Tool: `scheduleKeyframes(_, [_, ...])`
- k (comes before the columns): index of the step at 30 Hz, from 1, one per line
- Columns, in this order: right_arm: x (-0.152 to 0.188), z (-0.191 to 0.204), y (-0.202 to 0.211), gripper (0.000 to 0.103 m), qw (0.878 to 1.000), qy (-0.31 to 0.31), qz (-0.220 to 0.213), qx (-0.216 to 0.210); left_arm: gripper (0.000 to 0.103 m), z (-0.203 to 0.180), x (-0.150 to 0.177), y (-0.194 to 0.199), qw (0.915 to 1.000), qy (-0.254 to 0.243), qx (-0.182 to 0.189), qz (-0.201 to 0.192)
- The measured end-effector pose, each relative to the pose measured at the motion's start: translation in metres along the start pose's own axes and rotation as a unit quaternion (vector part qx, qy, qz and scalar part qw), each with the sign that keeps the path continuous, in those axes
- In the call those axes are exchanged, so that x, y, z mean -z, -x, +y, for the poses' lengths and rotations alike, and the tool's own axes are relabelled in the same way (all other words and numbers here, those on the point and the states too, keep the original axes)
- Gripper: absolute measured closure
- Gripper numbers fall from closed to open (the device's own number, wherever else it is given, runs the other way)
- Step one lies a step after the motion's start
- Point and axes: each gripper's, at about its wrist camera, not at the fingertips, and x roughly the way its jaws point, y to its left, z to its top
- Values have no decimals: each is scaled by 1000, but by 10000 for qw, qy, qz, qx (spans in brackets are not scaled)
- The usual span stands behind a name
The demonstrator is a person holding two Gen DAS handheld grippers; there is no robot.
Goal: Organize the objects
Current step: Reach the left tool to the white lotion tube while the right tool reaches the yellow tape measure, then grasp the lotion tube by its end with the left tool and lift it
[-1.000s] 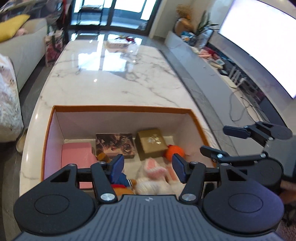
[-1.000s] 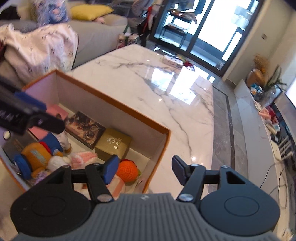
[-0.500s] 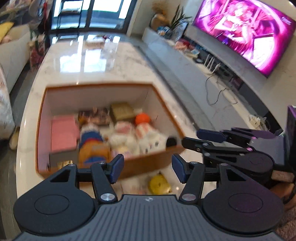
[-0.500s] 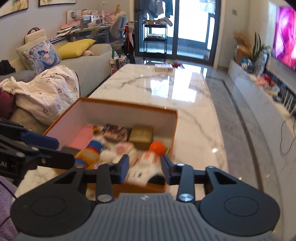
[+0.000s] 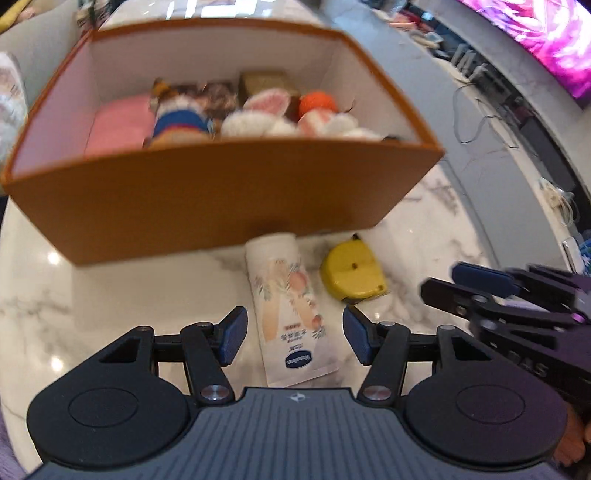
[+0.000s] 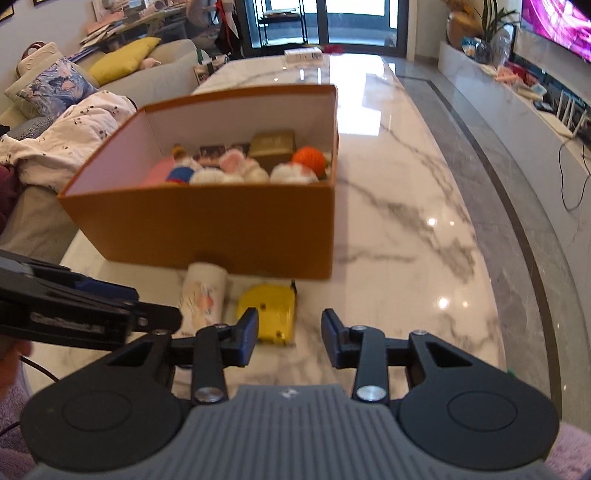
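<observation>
An orange box (image 5: 221, 195) (image 6: 203, 225) on the marble table holds plush toys, a pink item, a gold box (image 6: 273, 144) and an orange knitted ball (image 5: 317, 103). In front of it lie a white tube (image 5: 284, 295) (image 6: 203, 291) and a yellow tape measure (image 5: 351, 273) (image 6: 269, 310). My left gripper (image 5: 295, 339) hangs open over the tube, which shows between its fingers without touching the pads. My right gripper (image 6: 290, 338) stands narrowly open just right of the tape measure, with nothing between its pads. Each gripper shows at the edge of the other's view.
The marble table (image 6: 399, 221) stretches far behind the box, with a small white box (image 6: 303, 55) at its far end. A sofa with blankets (image 6: 74, 129) lies to the left, and a TV (image 6: 554, 26) with a low shelf to the right.
Both grippers have come back from over the box and sunk towards the table in front of it. The tube and tape measure came into view. The right jaws have narrowed.
</observation>
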Motion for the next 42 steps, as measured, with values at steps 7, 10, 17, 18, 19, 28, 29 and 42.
scheduleKeyframes(7, [11, -8, -7, 64, 9999, -73, 146, -19, 36, 0, 15, -22, 9998, 113, -137, 99])
scheduleKeyframes(10, [12, -8, -9, 63, 9998, -55, 160, -52, 36, -1, 18, -24, 9997, 131, -197, 2])
scheduleKeyframes(17, [15, -7, -11, 63, 9998, -10, 211, -57, 44, -14, 21, -26, 9987, -251, -417, -119])
scheduleKeyframes(18, [15, -8, -12, 63, 9998, -15, 216, -50, 44, -17, 23, -26, 9982, -343, -465, -141])
scheduleKeyframes(19, [15, -8, -12, 63, 9997, -21, 223, -44, 45, -19, 22, -27, 9981, -373, -465, -160])
scheduleKeyframes(28, [18, -7, -13, 63, 9996, -7, 260, -54, 80, -10, 15, -13, 9989, -186, -190, -386])
scheduleKeyframes(29, [18, -7, -14, 63, 9996, -12, 269, -68, 81, -10, 15, -13, 9990, -167, -174, -382])
scheduleKeyframes(42, [29, 14, -34, 68, 9974, 134, 593, -400, 85, -32, 16, 14, 9950, -608, -315, -725])
